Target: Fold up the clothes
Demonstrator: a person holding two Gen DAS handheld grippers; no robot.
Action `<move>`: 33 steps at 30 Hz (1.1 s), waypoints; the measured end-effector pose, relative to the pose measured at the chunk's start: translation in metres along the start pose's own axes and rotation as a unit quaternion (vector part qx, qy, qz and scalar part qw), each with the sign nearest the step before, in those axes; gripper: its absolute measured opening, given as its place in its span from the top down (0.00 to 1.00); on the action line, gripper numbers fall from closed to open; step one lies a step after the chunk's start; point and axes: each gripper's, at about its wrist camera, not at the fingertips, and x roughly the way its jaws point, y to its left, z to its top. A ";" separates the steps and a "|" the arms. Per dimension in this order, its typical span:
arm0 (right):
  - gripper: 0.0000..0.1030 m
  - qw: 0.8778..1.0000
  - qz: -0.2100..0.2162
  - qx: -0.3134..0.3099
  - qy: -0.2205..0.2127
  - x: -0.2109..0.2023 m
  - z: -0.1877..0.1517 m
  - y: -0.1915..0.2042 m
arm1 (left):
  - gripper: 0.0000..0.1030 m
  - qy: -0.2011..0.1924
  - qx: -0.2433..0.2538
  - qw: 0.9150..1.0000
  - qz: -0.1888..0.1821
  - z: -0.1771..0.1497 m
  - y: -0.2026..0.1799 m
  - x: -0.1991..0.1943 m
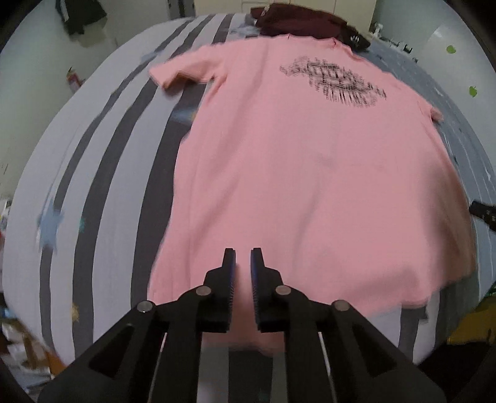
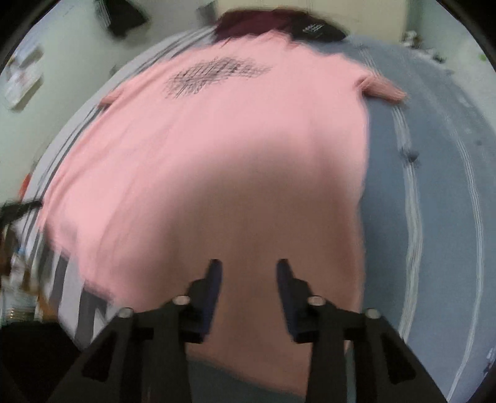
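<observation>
Pink shirt (image 1: pixel 294 173) flat; striped bedspread (image 1: pixel 102 173) bare both sides.

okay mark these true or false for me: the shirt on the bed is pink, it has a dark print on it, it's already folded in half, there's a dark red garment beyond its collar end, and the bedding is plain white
1. The shirt is pink. True.
2. It has a dark print. True.
3. It is already folded in half. False: it lies spread out at full length, both short sleeves sticking out to the sides.
4. A dark red garment lies beyond its collar end. True.
5. The bedding is plain white. False: it is pale with dark grey stripes on one side and blue-grey on the other.
</observation>
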 end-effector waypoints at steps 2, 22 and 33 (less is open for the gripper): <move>0.57 0.999 -0.040 0.028 -0.023 0.005 0.035 -0.020 | 0.92 -0.017 -0.002 1.000 -0.013 0.029 0.005 0.012; 0.80 0.950 0.090 0.294 -0.054 0.131 0.229 -0.291 | 0.89 -0.039 -0.034 0.998 0.028 0.161 -0.060 0.111; 0.90 0.984 0.152 0.011 -0.088 0.102 0.297 -0.019 | 0.89 -0.027 -0.027 0.999 0.017 0.158 -0.037 0.115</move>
